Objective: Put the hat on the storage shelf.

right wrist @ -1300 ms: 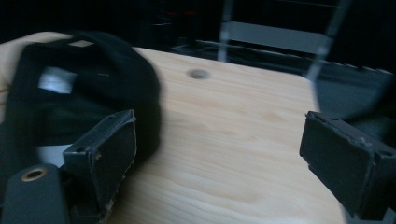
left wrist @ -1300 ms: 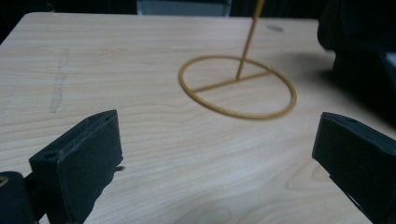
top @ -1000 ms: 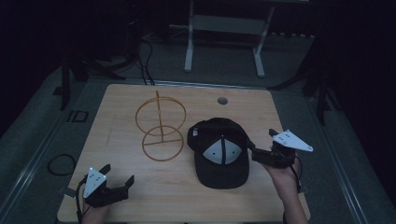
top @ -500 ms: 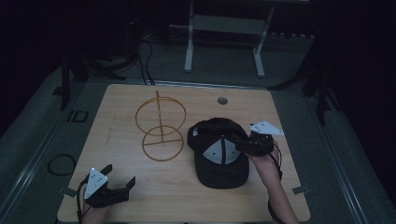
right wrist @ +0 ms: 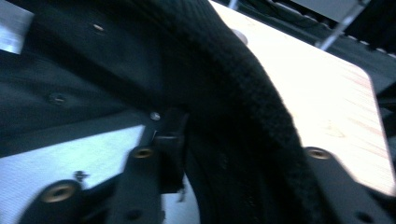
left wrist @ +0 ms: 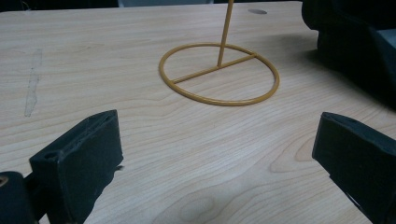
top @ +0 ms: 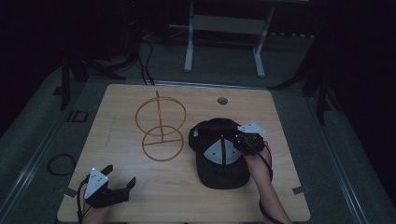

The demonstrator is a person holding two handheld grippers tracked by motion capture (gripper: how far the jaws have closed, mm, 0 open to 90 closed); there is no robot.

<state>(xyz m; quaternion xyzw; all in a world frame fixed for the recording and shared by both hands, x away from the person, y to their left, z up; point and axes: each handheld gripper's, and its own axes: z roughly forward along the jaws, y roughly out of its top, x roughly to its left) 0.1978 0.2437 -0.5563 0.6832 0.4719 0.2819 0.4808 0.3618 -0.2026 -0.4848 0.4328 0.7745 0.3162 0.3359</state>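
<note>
A black cap with white panels lies on the right half of the wooden table. My right gripper sits on the cap's right side, a hand behind it. In the right gripper view the cap's thick black rim runs between the jaws of the right gripper, which stand apart. A gold wire stand with two rings is left of the cap. My left gripper rests open at the table's near left corner, facing the stand's base ring and the cap.
A round cable hole lies in the table's far edge region. Behind the table stands a white metal frame. A cable loop lies on the floor to the left.
My right gripper has moved left from the table's right edge onto the cap's right side. The left gripper, cap and stand have stayed put.
</note>
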